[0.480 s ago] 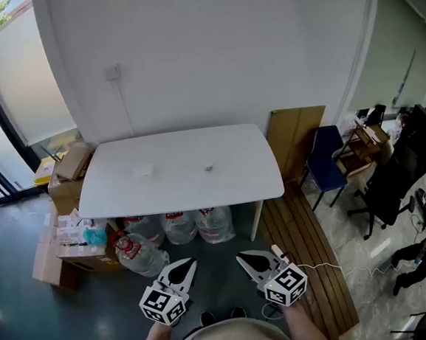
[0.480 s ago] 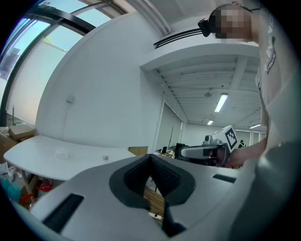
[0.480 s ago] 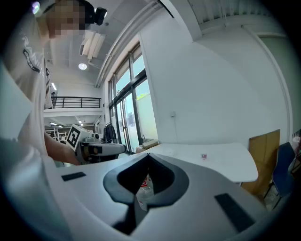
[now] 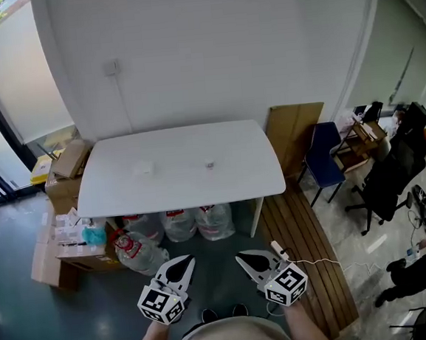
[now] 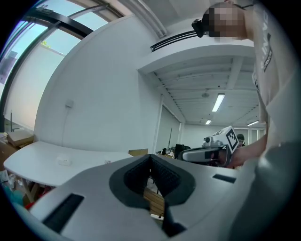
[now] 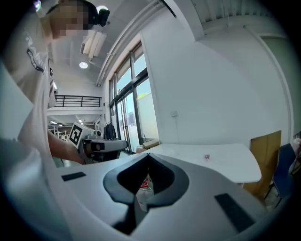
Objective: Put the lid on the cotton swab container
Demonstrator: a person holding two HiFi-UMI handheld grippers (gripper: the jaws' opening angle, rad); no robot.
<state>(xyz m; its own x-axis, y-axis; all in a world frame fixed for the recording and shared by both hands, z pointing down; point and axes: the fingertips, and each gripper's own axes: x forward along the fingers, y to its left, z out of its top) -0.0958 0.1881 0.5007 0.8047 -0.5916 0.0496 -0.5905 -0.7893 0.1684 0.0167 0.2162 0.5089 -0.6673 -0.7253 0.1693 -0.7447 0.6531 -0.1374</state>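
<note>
On the white table [image 4: 177,182] lie two small things: a pale round lid-like piece [image 4: 145,168] at the left and a tiny cotton swab container [image 4: 209,164] near the middle. Both are too small to make out in detail. My left gripper [image 4: 183,263] and right gripper [image 4: 244,259] hang low, well short of the table's front edge, side by side, each shut with nothing held. In the left gripper view the jaws [image 5: 150,160] meet, with the table [image 5: 42,162] beyond. The right gripper [image 6: 148,157] faces the container [image 6: 206,156] from afar.
Large water bottles [image 4: 179,226] stand under the table. Cardboard boxes [image 4: 68,248] are stacked at its left. A brown board [image 4: 295,140] leans on the wall at the right, beside a blue chair [image 4: 323,159]. A power strip [image 4: 278,250] lies on wooden planks [image 4: 309,253].
Both grippers stay low and shut, almost where they were. The view has shifted slightly, and a person at the far right edge has moved.
</note>
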